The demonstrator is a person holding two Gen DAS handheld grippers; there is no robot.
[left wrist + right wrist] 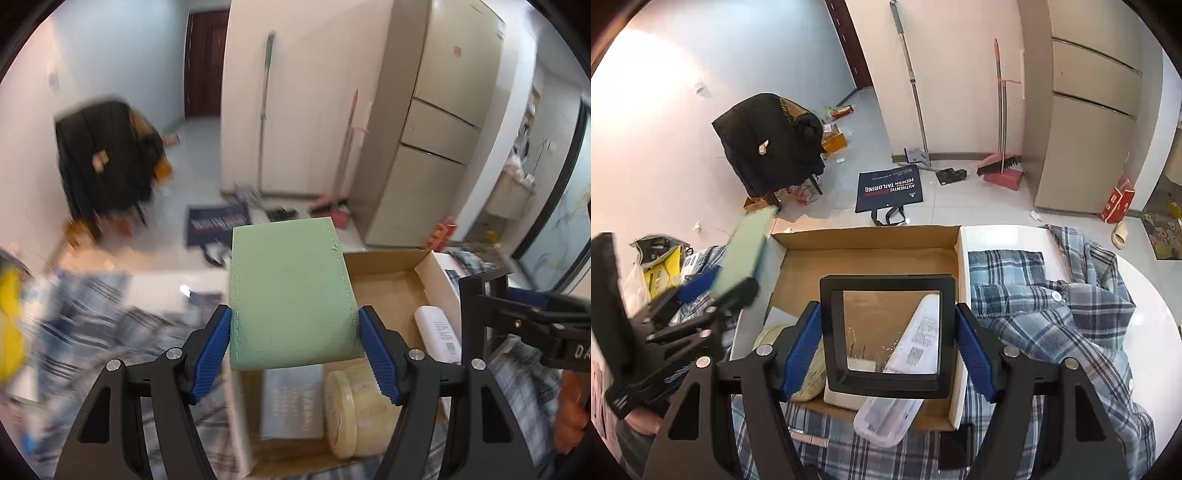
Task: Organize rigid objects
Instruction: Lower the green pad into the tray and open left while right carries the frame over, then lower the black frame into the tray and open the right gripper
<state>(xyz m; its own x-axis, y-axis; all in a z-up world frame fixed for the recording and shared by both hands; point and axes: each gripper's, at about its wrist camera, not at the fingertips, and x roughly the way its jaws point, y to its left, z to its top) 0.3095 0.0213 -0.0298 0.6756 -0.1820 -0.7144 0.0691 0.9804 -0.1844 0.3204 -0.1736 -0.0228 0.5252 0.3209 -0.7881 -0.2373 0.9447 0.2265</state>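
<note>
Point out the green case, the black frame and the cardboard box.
green case [291, 295]: left wrist view, middle of its top face.
black frame [888, 282]: right wrist view, top bar.
cardboard box [864, 258]: right wrist view, bare floor near the far wall.

Bright daylight; left view motion-blurred; fisheye bending edges; wall glare.

I see the left side of my left camera all smeared, so the checked cloth [92, 314] and a yellow thing [11, 321] are just streaks. The green case [291, 295] hides part of the cardboard box [384, 266]. The black frame [888, 336] covers the white bottle [916, 347] behind it.
</note>
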